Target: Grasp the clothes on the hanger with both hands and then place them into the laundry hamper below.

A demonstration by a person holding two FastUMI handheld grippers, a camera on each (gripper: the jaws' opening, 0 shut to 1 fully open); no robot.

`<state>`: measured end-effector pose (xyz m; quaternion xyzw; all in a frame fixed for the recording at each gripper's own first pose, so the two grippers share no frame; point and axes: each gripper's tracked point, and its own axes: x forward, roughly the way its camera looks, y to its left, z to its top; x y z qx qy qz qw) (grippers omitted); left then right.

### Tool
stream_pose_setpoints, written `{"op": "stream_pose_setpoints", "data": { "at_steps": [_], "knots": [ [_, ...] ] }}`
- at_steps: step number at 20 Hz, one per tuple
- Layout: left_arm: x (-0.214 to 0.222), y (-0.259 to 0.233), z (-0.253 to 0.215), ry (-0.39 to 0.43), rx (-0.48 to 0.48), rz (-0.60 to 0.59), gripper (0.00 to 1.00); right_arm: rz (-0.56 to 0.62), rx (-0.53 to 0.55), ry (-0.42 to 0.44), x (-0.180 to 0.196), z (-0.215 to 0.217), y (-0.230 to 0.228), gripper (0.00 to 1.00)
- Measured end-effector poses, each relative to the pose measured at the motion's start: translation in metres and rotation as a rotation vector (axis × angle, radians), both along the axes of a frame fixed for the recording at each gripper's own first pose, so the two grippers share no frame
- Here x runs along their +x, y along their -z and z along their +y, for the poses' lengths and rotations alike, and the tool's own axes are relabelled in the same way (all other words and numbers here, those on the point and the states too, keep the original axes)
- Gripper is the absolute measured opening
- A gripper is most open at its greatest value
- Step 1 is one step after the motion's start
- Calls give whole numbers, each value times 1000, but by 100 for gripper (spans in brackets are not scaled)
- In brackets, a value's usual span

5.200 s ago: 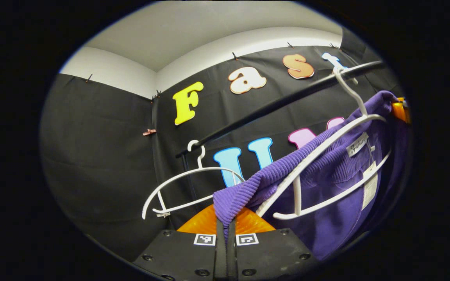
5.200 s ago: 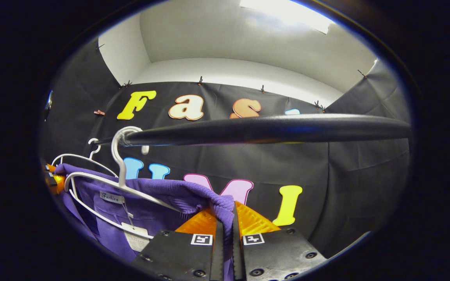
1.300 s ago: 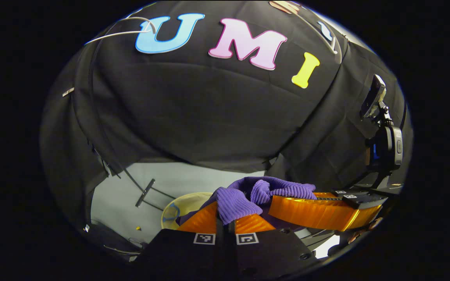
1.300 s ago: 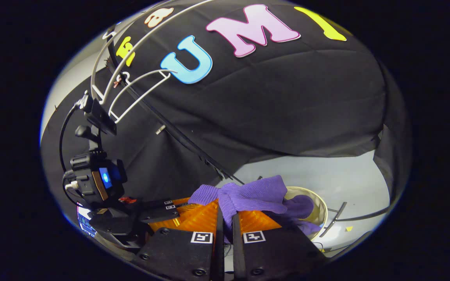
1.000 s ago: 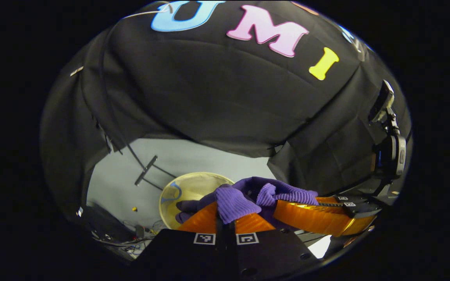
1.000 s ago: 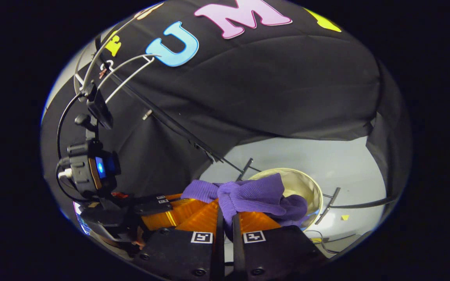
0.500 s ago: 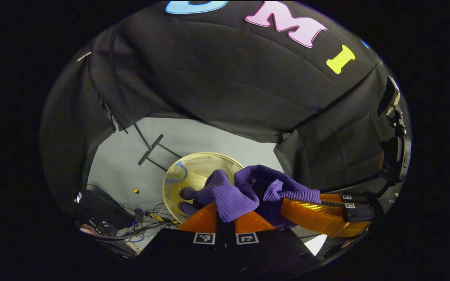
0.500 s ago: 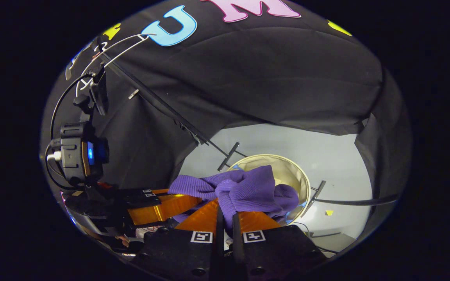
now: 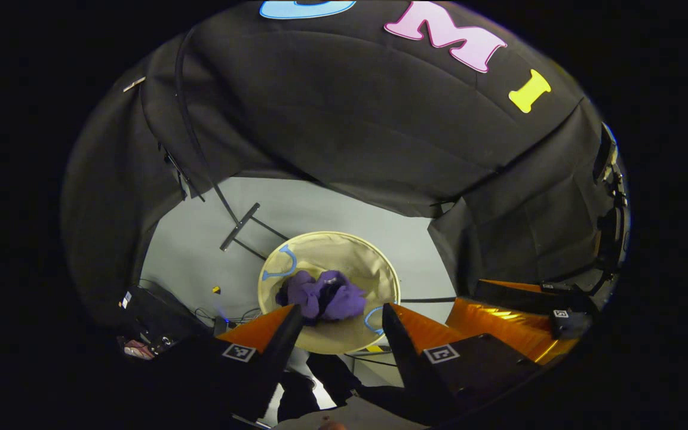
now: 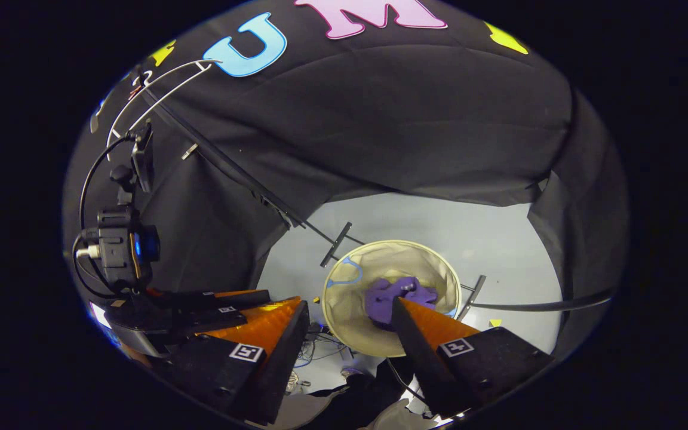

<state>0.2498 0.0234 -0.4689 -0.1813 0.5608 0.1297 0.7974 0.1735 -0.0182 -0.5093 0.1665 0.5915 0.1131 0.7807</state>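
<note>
Grey floor (image 9: 200,251) bare around hamper, hemmed by black cloth wall behind and on both sides. Rail's foot bars (image 10: 336,243) lie on floor just beside hamper rim, left and right. Round cream hamper (image 9: 374,269) straight below my grippers, mouth wide open. Purple clothes (image 9: 323,295) bunched at hamper's bottom, clear of rim (image 10: 402,294). My left gripper (image 9: 337,316) spread wide, holding nothing. My right gripper (image 10: 349,310) likewise wide apart, empty, above hamper. White hanger (image 10: 159,89) bare, upper left.
</note>
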Motion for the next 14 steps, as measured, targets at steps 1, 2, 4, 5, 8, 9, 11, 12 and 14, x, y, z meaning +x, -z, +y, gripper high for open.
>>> {"op": "stream_pose_setpoints", "data": {
  "at_steps": [1,2,4,5,8,9,11,12,14],
  "knots": [
    [-2,-2,1,5,4,-3,89,-2,0,0,0,1,0,94],
    [0,-3,-1,9,3,-7,93,-4,-1,1,1,3,1,95],
    [0,-6,-2,10,9,-9,94,-10,-8,1,1,4,1,95],
    [-3,-6,0,12,20,-5,96,-16,-14,4,2,3,1,97],
    [-4,-16,5,23,54,-31,93,-43,-45,22,2,-5,-9,99],
    [-4,-21,6,26,62,-51,96,-53,-52,29,2,-9,-13,99],
    [-3,-37,9,40,83,-92,96,-79,-69,43,2,-15,-24,99],
    [-1,-48,12,49,99,-116,96,-98,-76,51,4,-16,-31,99],
    [4,-70,16,75,132,-168,96,-142,-91,67,6,-16,-48,99]
  ]
}}
